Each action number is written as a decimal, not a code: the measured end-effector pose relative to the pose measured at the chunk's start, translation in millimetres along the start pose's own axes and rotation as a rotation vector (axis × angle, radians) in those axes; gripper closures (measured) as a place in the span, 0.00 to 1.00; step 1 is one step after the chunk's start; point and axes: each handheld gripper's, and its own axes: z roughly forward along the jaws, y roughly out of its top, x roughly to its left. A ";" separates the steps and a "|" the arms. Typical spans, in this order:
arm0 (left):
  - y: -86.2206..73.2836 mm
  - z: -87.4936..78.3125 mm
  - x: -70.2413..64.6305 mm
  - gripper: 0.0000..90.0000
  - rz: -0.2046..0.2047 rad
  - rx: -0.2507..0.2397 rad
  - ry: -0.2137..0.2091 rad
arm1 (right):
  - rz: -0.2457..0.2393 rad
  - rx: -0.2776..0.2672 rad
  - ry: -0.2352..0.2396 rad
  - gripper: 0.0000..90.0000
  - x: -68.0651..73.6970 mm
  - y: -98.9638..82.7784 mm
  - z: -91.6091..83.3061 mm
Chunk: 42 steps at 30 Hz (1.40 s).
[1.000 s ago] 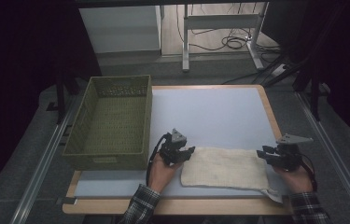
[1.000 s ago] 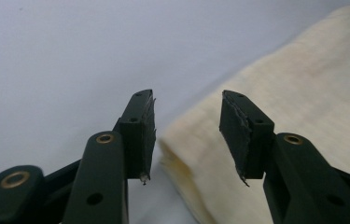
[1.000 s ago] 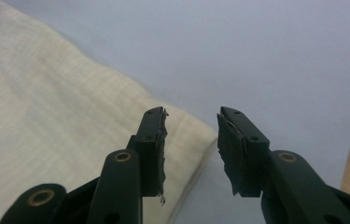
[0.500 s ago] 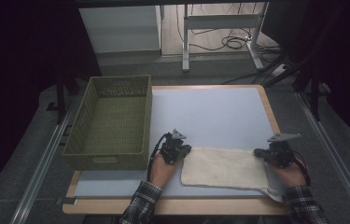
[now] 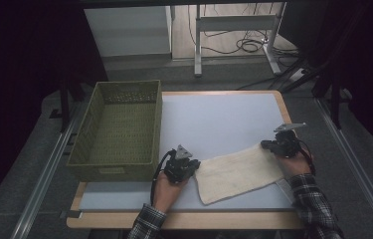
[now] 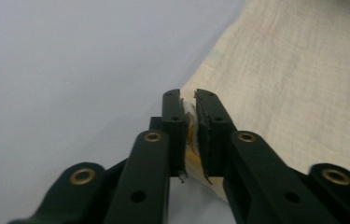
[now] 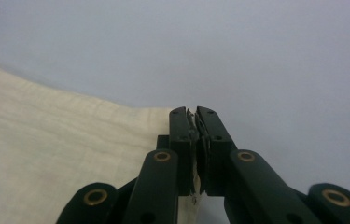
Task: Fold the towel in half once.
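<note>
A cream cloth (image 5: pixel 238 172) lies slanted on the pale blue table top (image 5: pixel 214 119). My left gripper (image 5: pixel 195 168) holds the cloth's near left corner. In the left gripper view the jaws (image 6: pixel 189 95) pinch the cloth's (image 6: pixel 294 79) edge; they have just eased open a little, with the fabric still between the pads. My right gripper (image 5: pixel 269 145) is shut on the cloth's far right corner. In the right gripper view (image 7: pixel 191 112) a thin fold of the cloth (image 7: pixel 46 149) sits between the closed jaws.
An empty green woven basket (image 5: pixel 114 172) stands on the left part of the table. The wooden table edge (image 5: pixel 184 220) runs along the front. Beyond the far edge are a floor with cables (image 5: pixel 248 47) and metal legs.
Both grippers closed on the cloth's corners. The right gripper then moved away from me with its corner, so the cloth now lies slanted. The left hand shifted slightly.
</note>
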 end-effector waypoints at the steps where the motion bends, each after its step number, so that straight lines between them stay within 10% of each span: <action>1: 0.6 1.6 1.1 0.81 0.005 0.005 0.009 | -0.001 0.007 0.000 0.93 0.3 -1.3 2.9; 16: 2.9 18.6 10.7 0.41 0.039 0.057 0.099 | -0.001 -0.004 0.031 0.53 17.4 -30.8 -31.1; 42: 1.9 19.4 13.0 0.39 0.023 0.053 0.085 | -0.159 -0.005 0.224 0.38 137.0 -32.4 -29.3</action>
